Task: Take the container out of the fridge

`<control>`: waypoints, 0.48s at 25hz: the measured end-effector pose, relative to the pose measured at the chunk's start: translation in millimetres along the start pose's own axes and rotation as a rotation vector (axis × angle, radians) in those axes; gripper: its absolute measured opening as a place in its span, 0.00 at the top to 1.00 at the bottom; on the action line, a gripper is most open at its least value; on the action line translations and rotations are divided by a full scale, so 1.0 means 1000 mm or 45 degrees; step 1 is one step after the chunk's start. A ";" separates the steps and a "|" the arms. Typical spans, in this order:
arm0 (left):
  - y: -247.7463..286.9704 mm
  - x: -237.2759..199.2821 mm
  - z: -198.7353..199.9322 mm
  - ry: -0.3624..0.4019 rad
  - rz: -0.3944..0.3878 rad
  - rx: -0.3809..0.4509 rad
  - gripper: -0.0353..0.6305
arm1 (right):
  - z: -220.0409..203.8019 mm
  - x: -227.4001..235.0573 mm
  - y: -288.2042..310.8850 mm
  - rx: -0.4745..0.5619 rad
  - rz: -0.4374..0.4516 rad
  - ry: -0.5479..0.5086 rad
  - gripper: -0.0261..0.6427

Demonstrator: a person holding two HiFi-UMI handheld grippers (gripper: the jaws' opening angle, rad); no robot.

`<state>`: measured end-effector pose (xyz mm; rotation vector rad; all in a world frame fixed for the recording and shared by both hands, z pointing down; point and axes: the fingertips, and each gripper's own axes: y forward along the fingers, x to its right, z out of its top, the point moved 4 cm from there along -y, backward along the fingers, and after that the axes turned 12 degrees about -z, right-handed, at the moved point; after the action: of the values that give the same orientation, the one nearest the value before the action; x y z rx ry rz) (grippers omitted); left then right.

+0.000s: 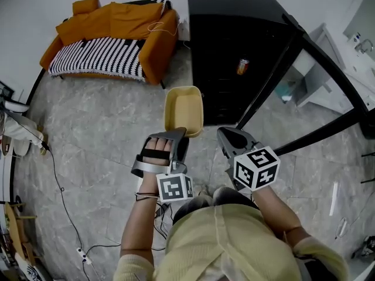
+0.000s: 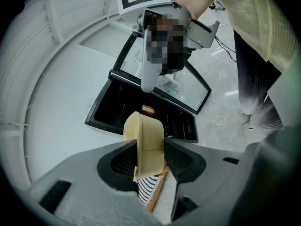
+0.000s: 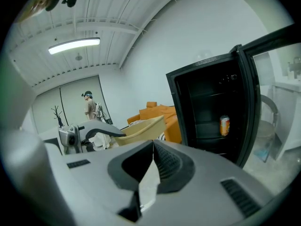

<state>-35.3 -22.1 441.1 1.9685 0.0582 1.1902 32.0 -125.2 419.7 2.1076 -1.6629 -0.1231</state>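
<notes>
A pale yellow plastic container (image 1: 183, 111) hangs over the floor, outside the black fridge (image 1: 243, 51). My left gripper (image 1: 176, 134) is shut on its near rim; in the left gripper view the container's wall (image 2: 148, 140) sits pinched between both pads. The container (image 3: 141, 131) also shows in the right gripper view, left of the fridge. My right gripper (image 1: 227, 136) hovers beside it, to the right, jaws shut with nothing in them (image 3: 151, 147). The fridge door (image 1: 319, 57) stands open. An orange can (image 1: 242, 67) stays on a shelf inside.
An orange sofa (image 1: 117, 37) with a striped blanket stands at the back left. Cables and a power strip (image 1: 82, 253) lie on the marble floor at the left. A white counter (image 1: 357, 51) is behind the open door. A person (image 3: 89, 106) stands far off.
</notes>
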 end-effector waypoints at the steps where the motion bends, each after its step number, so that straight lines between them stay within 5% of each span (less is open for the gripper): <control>1: -0.001 0.001 0.001 -0.001 -0.001 -0.003 0.67 | 0.000 0.000 -0.001 0.000 0.005 0.001 0.92; 12: -0.010 0.014 0.025 -0.008 -0.014 -0.020 0.67 | -0.005 0.007 -0.024 -0.016 0.025 -0.044 0.92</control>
<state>-5.1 -24.3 439.2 1.9556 0.0560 1.1737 57.2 -126.5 416.0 2.0901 -1.6980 -0.1638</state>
